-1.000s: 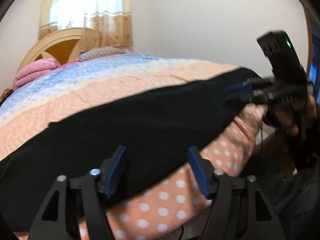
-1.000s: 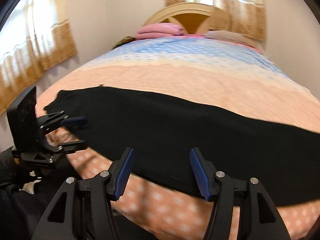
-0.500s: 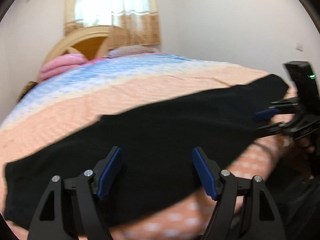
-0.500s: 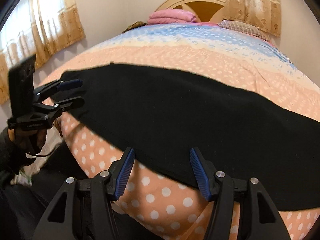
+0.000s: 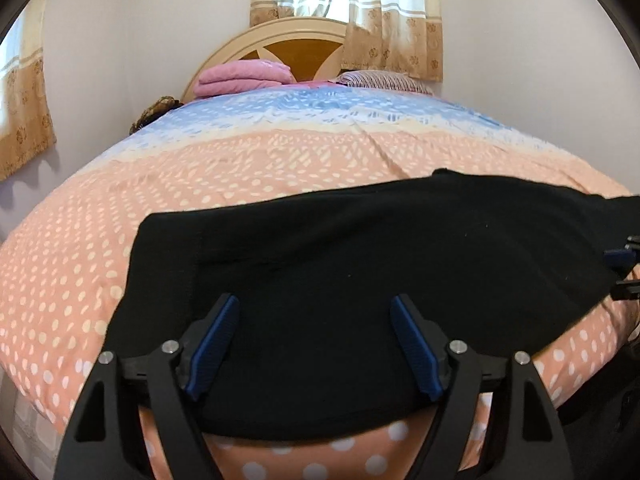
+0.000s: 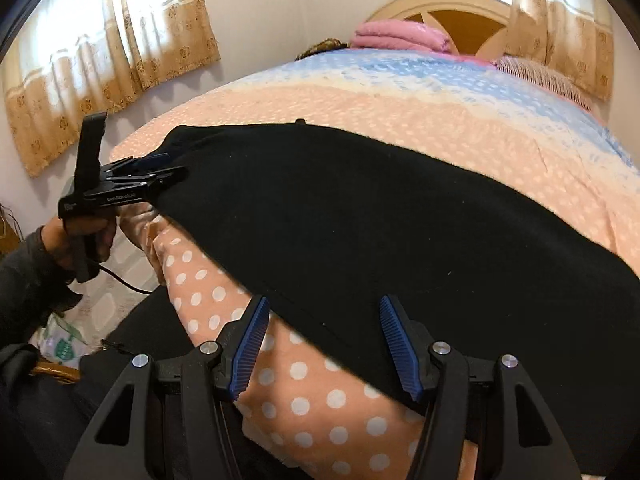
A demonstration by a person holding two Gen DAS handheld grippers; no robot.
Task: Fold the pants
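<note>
In the left wrist view, the left gripper (image 5: 314, 342) fills the bottom of the frame with its blue fingers spread wide, and nothing is between them. Behind it the black pants (image 5: 360, 280) lie flat across the near edge of the bed (image 5: 80, 280), from the middle to the right border. At the far right edge only the tips of the right gripper (image 5: 622, 270) are visible, just at the pants. A pink blanket (image 5: 244, 76) lies in the upper centre. The right wrist view shows what the first cannot: the left gripper (image 6: 170, 166) from the side at middle left, touching the left end of the pants (image 6: 360, 220), with the hand (image 6: 80, 236) below it. The right gripper (image 6: 320, 346) at the bottom is also spread wide over the pants hem. Compared with half a second ago, the left camera has turned to face the headboard (image 5: 296, 40), and the pants end now sits lower left. Bare bedcover stays free above the pants.
</note>
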